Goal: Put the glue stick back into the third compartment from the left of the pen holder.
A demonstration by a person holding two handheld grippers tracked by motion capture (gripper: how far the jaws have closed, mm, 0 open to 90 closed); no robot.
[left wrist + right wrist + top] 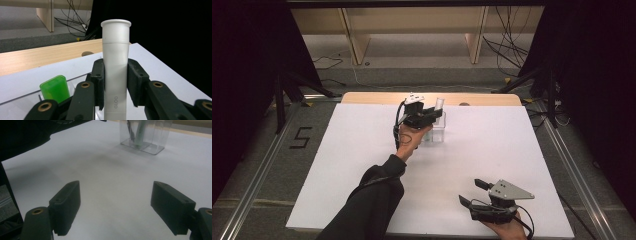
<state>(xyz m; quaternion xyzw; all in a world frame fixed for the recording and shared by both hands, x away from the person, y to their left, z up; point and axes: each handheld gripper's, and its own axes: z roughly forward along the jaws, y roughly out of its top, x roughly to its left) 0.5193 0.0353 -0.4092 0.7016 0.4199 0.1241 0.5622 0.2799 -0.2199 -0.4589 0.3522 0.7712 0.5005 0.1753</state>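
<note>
White paper covered the table [362, 150]. A white tube [115, 62] was squeezed upright between the left gripper's [115, 83] jaws, above a clear holder [438, 131] near the far edge. The right gripper's [115, 207] jaws were kept wide apart with nothing held.

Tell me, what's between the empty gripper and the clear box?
Just bare white table. The right gripper view shows it stretching from the right gripper to the clear box.

The tube [115, 67] is white with small grey letters near its bottom, and the cap [55, 88] beside it is bright green. The worktop [362, 165] is plain white with a light wood strip [377, 98] along its far edge. Both hand-held grippers are black, and the box [147, 137] is see-through.
</note>
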